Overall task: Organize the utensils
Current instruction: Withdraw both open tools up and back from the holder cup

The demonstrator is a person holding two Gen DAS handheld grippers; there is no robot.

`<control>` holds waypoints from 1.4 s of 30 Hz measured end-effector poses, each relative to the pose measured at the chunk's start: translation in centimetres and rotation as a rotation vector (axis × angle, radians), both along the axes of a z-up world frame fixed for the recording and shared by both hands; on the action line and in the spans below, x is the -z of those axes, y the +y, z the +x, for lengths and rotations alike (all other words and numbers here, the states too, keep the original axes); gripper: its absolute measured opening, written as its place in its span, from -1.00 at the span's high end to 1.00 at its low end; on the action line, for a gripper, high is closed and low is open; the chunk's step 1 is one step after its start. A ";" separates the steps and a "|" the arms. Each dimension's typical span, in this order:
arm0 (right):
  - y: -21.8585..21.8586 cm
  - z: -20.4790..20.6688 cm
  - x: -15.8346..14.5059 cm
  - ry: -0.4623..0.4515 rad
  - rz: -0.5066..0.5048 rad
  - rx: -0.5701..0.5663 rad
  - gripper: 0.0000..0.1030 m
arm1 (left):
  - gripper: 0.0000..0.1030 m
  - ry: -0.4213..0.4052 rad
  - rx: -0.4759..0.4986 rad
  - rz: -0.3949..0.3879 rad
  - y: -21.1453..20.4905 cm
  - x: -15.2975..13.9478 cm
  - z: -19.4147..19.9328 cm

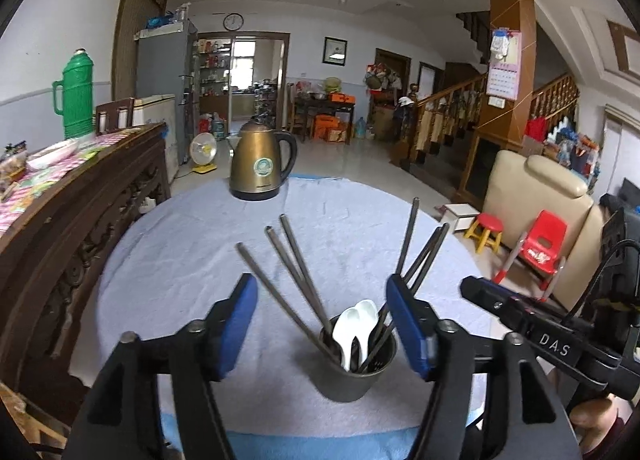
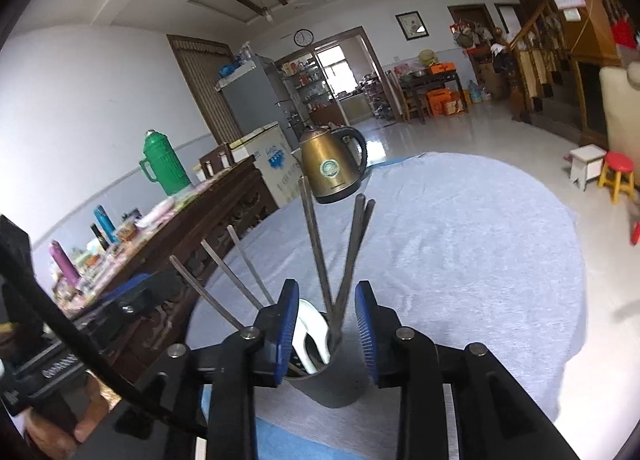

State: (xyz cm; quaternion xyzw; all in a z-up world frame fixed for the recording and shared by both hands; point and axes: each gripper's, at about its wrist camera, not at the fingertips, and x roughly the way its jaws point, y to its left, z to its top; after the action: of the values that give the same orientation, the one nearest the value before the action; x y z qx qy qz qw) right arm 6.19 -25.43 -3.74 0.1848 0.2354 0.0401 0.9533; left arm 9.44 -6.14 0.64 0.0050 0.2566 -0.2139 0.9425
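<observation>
Grey cloth covers my desk, one kettle at its far edge. One metal cup holds six chopsticks and two white spoons. Both my left gripper and right gripper stand open around it, gripping nothing.

left gripper fingers spread wide, right gripper parted
</observation>
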 end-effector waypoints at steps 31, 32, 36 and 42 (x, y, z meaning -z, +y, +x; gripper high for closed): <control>2.3 -3.9 -0.1 0.038 -0.079 0.001 -0.13 | -0.83 -0.061 -0.243 0.205 2.0 -0.5 -1.7; 2.4 -3.9 -0.1 0.038 -0.079 0.001 -0.13 | -0.83 -0.060 -0.246 0.205 2.1 -0.4 -1.7; 2.6 -3.9 -0.1 0.040 -0.076 -0.002 -0.14 | -0.84 -0.057 -0.260 0.202 2.3 -0.4 -1.6; 3.1 -3.9 -0.1 0.041 -0.077 -0.008 -0.14 | -0.84 -0.052 -0.275 0.203 2.4 -0.5 -1.4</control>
State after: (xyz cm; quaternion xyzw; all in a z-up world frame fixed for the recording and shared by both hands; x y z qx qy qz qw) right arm 2.34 -22.31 -3.66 0.1477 0.2569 0.0311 0.9546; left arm 8.05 -3.69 1.10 0.0706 0.2507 -0.0559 0.9639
